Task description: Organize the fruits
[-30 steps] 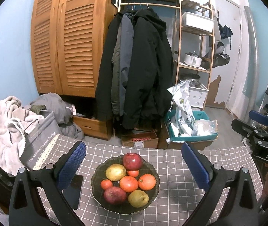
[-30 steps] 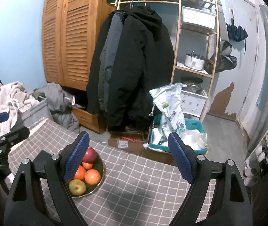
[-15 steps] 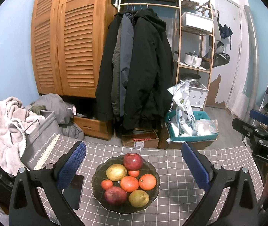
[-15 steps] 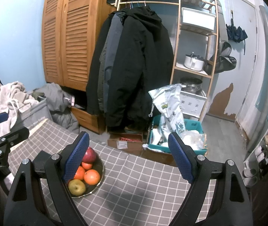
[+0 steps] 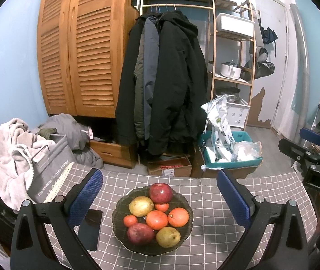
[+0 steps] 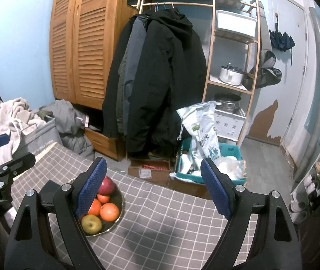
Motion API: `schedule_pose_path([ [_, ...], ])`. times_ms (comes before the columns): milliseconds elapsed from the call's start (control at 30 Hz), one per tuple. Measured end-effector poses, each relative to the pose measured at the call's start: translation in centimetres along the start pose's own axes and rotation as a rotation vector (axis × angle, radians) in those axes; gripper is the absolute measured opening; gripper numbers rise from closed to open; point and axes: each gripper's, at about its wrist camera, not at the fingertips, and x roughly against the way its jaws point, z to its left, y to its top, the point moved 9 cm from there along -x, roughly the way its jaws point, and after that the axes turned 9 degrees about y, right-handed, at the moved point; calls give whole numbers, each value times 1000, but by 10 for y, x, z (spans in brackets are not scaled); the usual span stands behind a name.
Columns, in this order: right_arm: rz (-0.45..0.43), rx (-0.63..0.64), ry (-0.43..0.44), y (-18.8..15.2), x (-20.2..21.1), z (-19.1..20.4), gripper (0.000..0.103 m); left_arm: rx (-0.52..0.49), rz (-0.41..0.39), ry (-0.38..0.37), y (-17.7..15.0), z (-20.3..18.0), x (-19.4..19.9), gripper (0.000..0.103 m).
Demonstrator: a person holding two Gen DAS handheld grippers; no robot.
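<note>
fruit [image 5: 157, 219] sits piled in the bowl [image 5: 185, 225] on the bench [image 5: 261, 231]. both hand-held grippers, left [image 5: 158, 195] and right [image 6: 152, 186], are wide open and hold nothing. go down slowly and squeeze one top fruit softly.

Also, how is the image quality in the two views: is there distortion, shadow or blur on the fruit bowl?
Left wrist view: strong fisheye bending at the wardrobe and black corners; the fruit bowl is sharp and evenly lit. Right wrist view: same curvature; a soft dark shadow lies on the checked tablecloth, and the right claw partly hides the bowl.
</note>
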Motion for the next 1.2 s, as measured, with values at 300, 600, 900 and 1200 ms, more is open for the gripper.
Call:
schedule_pose_path([
  [300, 0, 1, -1, 0, 0, -1, 84, 7, 0, 7, 3, 4, -1, 102],
  [600, -1, 2, -2, 0, 0, 0, 84, 7, -10, 29, 4, 6, 1, 102],
  [900, -2, 3, -2, 0, 0, 1, 84, 8, -8, 31, 4, 5, 0, 102],
  [1200, -2, 4, -2, 0, 1, 0, 84, 9, -12, 18, 1, 5, 3, 102],
])
